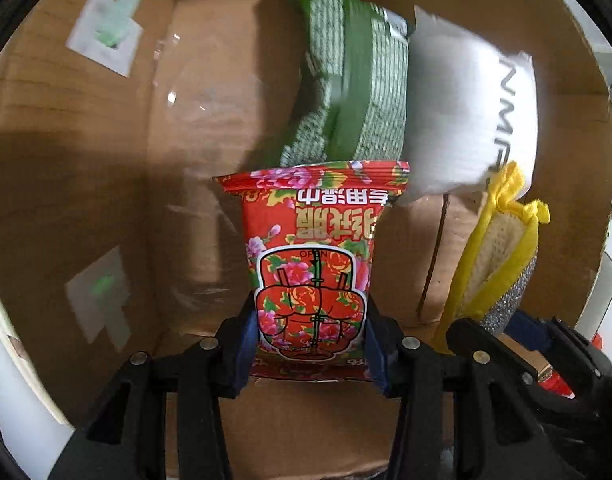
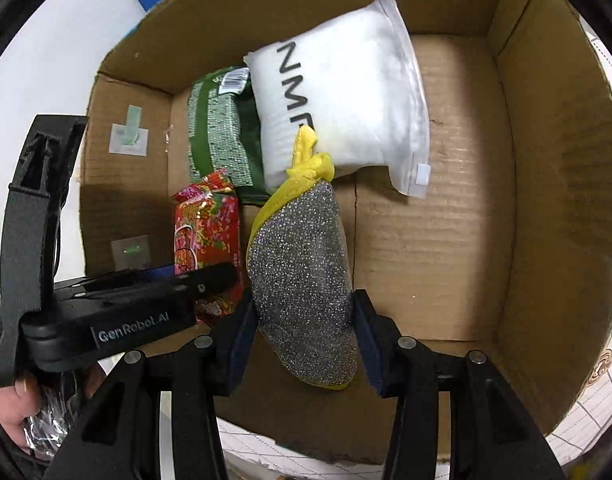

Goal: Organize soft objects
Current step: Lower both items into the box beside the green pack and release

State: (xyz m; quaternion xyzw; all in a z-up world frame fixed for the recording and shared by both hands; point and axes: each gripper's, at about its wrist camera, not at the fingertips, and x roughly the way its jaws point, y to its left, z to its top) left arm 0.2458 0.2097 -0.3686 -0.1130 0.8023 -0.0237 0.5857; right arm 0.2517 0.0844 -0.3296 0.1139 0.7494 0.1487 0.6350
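The left gripper is closed about halfway, its blue pads pressing both sides of a red floral wipes packet that stands upright inside the cardboard box. Beyond its tips lies a green packet, with a white zip pouch to the right. The right gripper clamps a yellow-edged silver scrubbing mitt at similar width, the pouch just ahead of it and the red packet immediately to its left.
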